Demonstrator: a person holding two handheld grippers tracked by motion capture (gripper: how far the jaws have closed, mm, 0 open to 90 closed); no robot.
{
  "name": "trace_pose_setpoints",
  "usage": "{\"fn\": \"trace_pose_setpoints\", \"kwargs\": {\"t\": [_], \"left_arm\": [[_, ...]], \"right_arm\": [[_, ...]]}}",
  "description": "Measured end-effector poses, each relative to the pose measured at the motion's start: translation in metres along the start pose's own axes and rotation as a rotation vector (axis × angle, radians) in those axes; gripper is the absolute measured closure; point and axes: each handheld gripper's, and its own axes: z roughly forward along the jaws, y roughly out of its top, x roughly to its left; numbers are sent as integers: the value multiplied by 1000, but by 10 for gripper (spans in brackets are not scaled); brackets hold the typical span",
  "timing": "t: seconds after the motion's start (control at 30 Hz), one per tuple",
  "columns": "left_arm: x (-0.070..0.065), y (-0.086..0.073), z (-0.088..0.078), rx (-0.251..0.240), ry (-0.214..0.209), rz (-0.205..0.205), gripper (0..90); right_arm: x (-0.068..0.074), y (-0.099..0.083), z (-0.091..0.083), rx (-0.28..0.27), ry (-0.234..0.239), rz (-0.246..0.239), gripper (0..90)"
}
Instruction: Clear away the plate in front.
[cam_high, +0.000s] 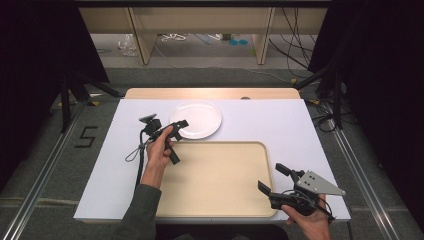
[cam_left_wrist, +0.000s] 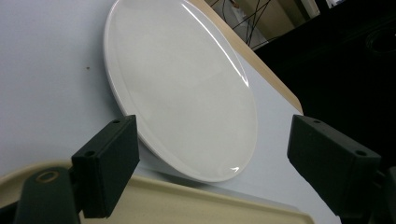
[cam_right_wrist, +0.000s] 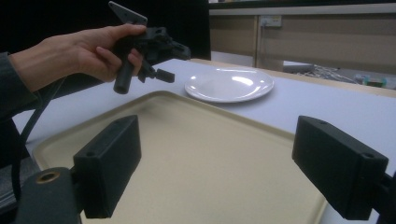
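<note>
One white plate (cam_high: 195, 119); one beige tray (cam_high: 220, 180); two tools, seemingly empty.

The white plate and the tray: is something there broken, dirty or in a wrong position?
Nothing stands out. The white plate lies flat, whole and clean on the table beyond the tray, which is bare and square to the table edge. The left gripper is open at the plate's rim.

Bright overhead light on the table (cam_high: 300, 125) — dark surround, glare on the plate (cam_left_wrist: 187, 88), jaws blurred.
</note>
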Motion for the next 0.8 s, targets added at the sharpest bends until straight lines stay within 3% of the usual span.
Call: {"fn": "trace_pose_setpoints", "kwargs": {"t": [0.13,0.43,0.67,0.8], "left_arm": [[3,1,3,-5,19,-17,165],[8,1,11,18,10,-85,172],[11,3,14,3,47,-123,189],[11,3,17,8,37,-154,189]], "right_arm": [[0,0,0,-4,3,2,166],[0,0,1,-6,8,1,167],[1,0,0,-3,5,17,169],[0,0,0,-4,1,1,170]]}}
